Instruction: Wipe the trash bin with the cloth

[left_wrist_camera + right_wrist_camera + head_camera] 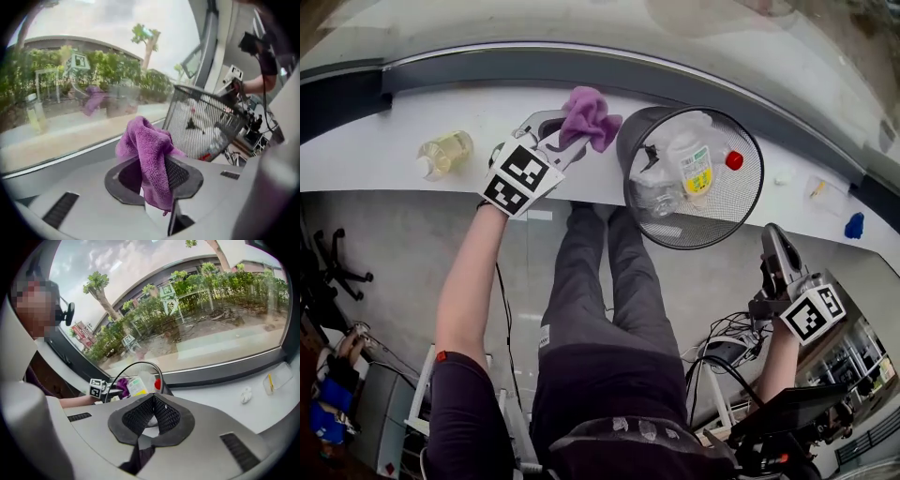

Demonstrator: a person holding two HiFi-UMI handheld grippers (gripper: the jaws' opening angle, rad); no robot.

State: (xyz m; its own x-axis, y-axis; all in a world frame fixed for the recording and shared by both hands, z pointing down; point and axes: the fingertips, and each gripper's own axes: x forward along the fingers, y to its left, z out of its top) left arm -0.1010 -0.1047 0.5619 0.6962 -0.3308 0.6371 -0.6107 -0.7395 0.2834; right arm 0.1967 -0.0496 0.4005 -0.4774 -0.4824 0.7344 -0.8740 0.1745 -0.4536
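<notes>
Purple cloth is clamped in my left gripper's fingers, beside the bin at the counter's front edge. My right gripper's fingers are closed and empty.

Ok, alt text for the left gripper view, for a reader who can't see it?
The left gripper is shut on a purple cloth, which hangs bunched between its jaws. Just beyond is a black wire-mesh trash bin holding bottles, on a pale ledge by a window.

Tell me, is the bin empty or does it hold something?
Not empty. In the head view, plastic bottles lie inside the bin, one with a red cap.
</notes>
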